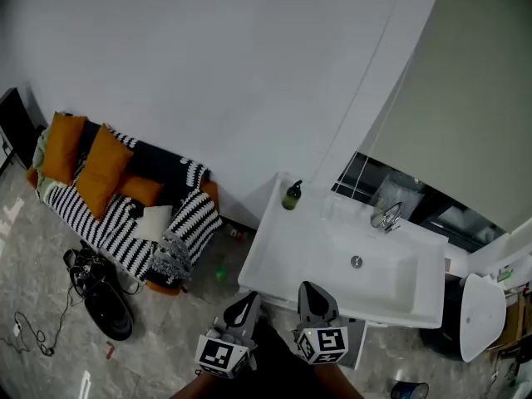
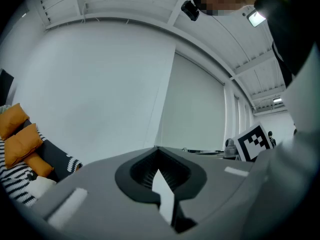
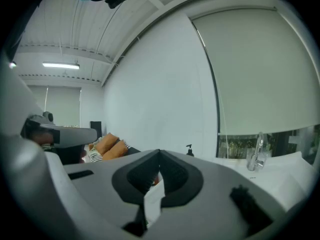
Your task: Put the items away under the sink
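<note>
Nearest of all, the left gripper (image 1: pixel 246 304) and the right gripper (image 1: pixel 309 293) are held side by side just in front of the sink (image 1: pixel 278 260), both pointing toward its front edge, the right one closer to that edge. Each gripper's own view shows its jaws pressed together at the tips with nothing between them. A dark green soap bottle (image 1: pixel 292 196) stands upright on the sink's back left corner, well apart from both grippers. At the back of the sink, right of the bottle, a chrome faucet (image 1: pixel 387 216) rises over the basin. On the floor to the left of the sink lies a small green thing (image 1: pixel 221 273), too small to identify. Farther left of the sink, a sofa (image 1: pixel 125 219) with a black-and-white striped cover stands against the wall, orange cushions (image 1: pixel 100 169) on it.
</note>
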### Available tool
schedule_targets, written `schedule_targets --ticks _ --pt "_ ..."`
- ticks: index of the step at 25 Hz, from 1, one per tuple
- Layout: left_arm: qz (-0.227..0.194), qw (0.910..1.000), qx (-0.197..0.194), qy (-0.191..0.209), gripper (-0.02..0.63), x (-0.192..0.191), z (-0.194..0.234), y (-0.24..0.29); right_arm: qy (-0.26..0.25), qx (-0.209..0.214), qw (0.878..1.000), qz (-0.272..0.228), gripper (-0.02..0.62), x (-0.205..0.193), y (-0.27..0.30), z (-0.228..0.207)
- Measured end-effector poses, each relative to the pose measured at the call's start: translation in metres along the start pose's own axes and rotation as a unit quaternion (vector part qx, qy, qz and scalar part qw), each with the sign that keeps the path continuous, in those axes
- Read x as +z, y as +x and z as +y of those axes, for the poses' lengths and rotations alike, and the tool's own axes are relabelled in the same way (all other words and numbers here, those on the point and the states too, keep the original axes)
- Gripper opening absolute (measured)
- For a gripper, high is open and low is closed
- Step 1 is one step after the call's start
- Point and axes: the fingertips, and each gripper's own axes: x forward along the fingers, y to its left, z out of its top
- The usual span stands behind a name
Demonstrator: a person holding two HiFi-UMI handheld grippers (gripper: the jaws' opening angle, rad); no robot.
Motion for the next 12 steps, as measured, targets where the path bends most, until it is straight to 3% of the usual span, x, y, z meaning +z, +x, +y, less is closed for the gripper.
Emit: schedule_targets --ticks 12 --pt "0.019 0.9998 -0.007 -0.009 0.007 0.010 0.017 0.110 0.004 0.015 1.000 0.013 0.015 0.007 0.090 -0.062"
